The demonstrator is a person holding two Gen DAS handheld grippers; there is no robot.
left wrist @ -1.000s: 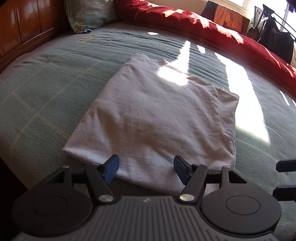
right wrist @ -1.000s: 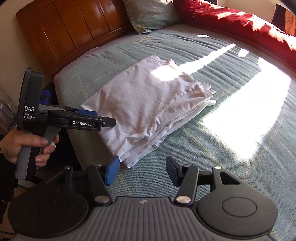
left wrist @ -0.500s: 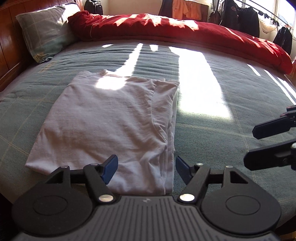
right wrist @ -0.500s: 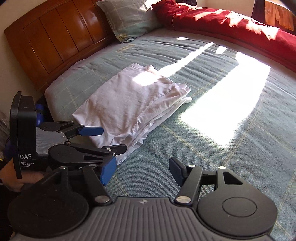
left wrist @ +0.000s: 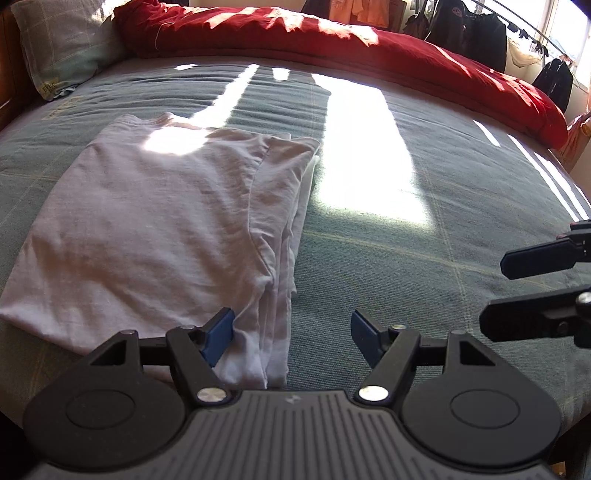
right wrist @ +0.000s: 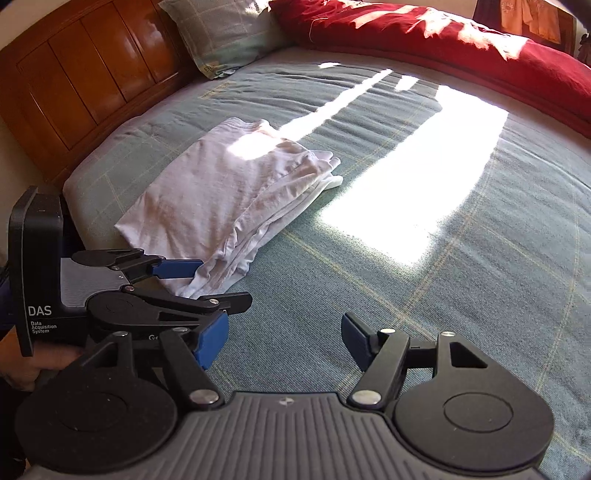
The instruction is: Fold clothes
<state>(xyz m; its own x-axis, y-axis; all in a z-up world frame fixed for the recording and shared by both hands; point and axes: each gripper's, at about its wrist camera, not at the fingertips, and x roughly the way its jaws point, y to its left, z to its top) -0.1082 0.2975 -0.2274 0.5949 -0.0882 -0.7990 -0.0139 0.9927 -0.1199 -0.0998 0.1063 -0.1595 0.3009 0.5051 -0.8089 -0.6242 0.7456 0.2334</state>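
Note:
A white shirt [left wrist: 155, 229] lies folded into a flat rectangle on the green bed cover, its layered edge on the right side [right wrist: 236, 199]. My left gripper [left wrist: 291, 332] hangs open just before the shirt's near right corner, its left finger over the cloth, nothing held. The right wrist view shows that gripper [right wrist: 207, 282] from the side at the shirt's near end. My right gripper [right wrist: 282, 341] is open over bare bed cover to the right of the shirt, and its fingers [left wrist: 535, 258] show at the right edge of the left wrist view.
A red duvet [left wrist: 369, 48] lies bunched along the far side of the bed, a pillow [right wrist: 221, 33] rests by the wooden headboard [right wrist: 85, 74]. Dark clothes [left wrist: 472, 33] hang beyond the bed. A bright sun patch [right wrist: 424, 177] falls on the cover. A hand [right wrist: 22, 373] holds the left gripper.
The left gripper has swung rightward, from the middle of the shirt's near edge to its near right corner. The right gripper has drawn back a little from the shirt.

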